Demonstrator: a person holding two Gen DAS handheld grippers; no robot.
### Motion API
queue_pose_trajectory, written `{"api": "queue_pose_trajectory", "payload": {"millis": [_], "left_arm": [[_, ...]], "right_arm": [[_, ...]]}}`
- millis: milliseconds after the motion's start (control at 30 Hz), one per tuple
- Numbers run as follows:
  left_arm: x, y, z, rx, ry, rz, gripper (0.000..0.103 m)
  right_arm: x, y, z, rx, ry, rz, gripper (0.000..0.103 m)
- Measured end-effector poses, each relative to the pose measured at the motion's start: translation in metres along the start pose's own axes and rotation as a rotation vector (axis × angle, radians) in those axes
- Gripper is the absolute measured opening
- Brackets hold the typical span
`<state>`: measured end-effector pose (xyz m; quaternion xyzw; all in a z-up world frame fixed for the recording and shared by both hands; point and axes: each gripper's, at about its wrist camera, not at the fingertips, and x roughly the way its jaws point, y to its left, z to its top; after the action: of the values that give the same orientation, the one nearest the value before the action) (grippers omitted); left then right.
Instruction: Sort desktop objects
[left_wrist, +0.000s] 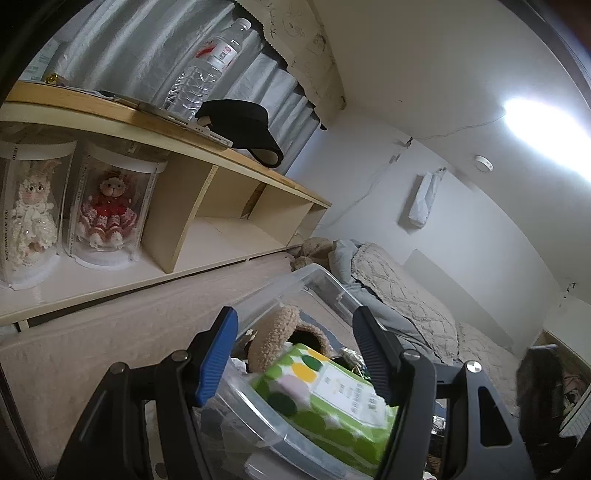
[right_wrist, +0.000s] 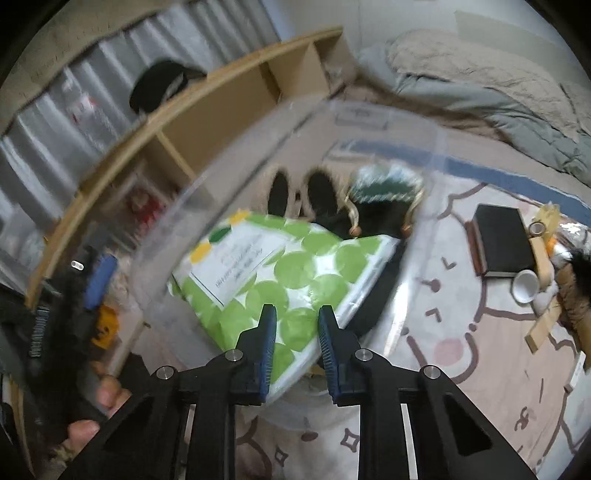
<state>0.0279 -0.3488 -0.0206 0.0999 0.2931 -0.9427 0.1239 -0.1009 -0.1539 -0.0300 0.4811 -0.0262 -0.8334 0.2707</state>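
Angled steeply down, right gripper (right_wrist: 297, 317) hovers with jaws narrowly parted and empty above the green-dotted tissue pack (right_wrist: 280, 266) lying in the clear bin (left_wrist: 325, 284), whose rim the half-open left gripper (left_wrist: 295, 354) straddles.

Readable print is scarce from where I hold the grippers. Clear doll cases (left_wrist: 103, 206) on the shelf carry vertical strips; on the left one (left_wrist: 5, 236) I make out "BEST WISHES FOR YOU". Water bottle label (left_wrist: 221, 51): red mark and a code square, wording illegible. Green dotted tissue pack (right_wrist: 280, 266) has a white label, print blurred.
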Motion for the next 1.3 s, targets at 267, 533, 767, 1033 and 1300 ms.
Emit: {"api": "queue_pose_trajectory", "payload": {"millis": [267, 533, 767, 1033, 1300], "left_arm": [[0.001, 0.006, 0.0, -0.015, 0.005, 0.003, 0.064], [-0.007, 0.027, 0.006, -0.067, -0.008, 0.024, 0.064], [-0.004, 0.036, 0.006, -0.067, 0.001, 0.043, 0.064], [0.0, 0.048, 0.005, -0.061, -0.006, 0.082, 0.065], [0.004, 0.051, 0.003, -0.067, 0.001, 0.071, 0.065]], "right_arm": [[0.041, 0.026, 0.012, -0.093, 0.097, -0.018, 0.024], [0.012, 0.033, 0.024, -0.127, 0.015, 0.013, 0.024], [0.034, 0.006, 0.087, -0.002, -0.008, -0.041, 0.024], [0.096, -0.033, 0.122, 0.175, 0.048, -0.02, 0.025], [0.128, -0.009, 0.104, 0.04, 0.231, 0.17, 0.024]]}}
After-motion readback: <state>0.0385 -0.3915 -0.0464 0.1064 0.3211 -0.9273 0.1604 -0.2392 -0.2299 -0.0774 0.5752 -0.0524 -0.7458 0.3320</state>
